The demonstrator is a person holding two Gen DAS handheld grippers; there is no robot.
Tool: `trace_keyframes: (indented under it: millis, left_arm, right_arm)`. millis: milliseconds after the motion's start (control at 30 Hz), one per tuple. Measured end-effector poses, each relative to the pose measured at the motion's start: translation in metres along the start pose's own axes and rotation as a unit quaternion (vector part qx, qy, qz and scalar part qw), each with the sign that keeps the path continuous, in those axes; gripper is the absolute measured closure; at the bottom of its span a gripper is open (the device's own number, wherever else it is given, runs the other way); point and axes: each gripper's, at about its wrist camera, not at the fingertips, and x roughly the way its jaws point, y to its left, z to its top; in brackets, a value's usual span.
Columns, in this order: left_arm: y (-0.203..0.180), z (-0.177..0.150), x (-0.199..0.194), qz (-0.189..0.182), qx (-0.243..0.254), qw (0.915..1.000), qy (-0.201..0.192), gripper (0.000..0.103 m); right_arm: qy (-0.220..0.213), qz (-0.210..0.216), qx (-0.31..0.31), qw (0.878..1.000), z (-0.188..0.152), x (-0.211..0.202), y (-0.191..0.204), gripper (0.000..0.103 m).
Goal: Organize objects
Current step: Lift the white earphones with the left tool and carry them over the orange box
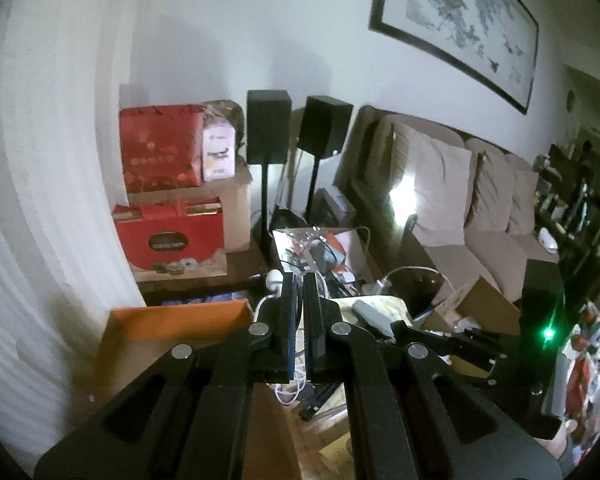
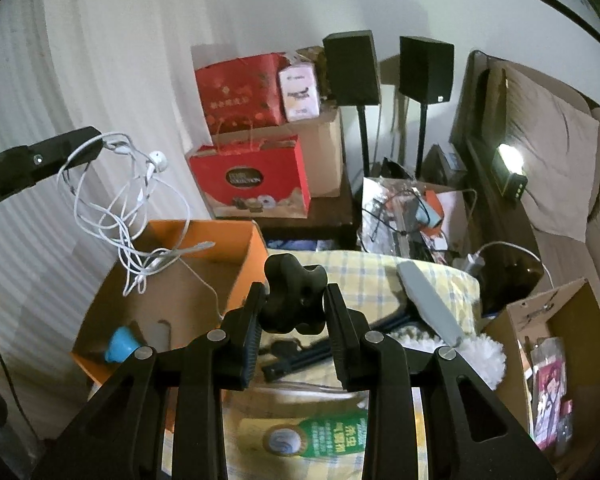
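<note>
Orange-lined cardboard box sits open under the dangling earphones, probably their drop-off. White earphone cable hangs tangled from the left tongs, pinched fully shut on it, lifted so the loops clear the box wall. Right tongs, part open, clamp a black lobed knob; its stem below is hidden. Blue item in the box is unidentifiable.

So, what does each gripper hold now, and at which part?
The left gripper pinches the white earphone cable at an upper loop of its tangle; the rest dangles. The right gripper clamps a black lobed knob by its sides.
</note>
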Motion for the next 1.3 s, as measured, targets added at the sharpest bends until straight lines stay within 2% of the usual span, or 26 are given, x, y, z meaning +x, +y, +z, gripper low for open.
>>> trace_keyframes:
  millis: [633, 1000, 1300]
  left_arm:
    - [0.067, -0.002, -0.039, 0.042, -0.042, 0.9981, -0.014, 0.100]
    - [0.104, -0.033, -0.011, 0.073, -0.061, 0.9953, 0.014, 0.100]
    - [0.121, -0.059, 0.021, 0.076, -0.068, 0.9938, 0.044, 0.100]
  right_arm:
    - [-0.006, 0.032, -0.025, 0.999, 0.025, 0.010, 0.064, 0.073]
    - [0.017, 0.047, -0.037, 0.998, 0.018, 0.038, 0.103, 0.073]
    - [0.049, 0.052, -0.032, 0.997, 0.002, 0.080, 0.119, 0.073]
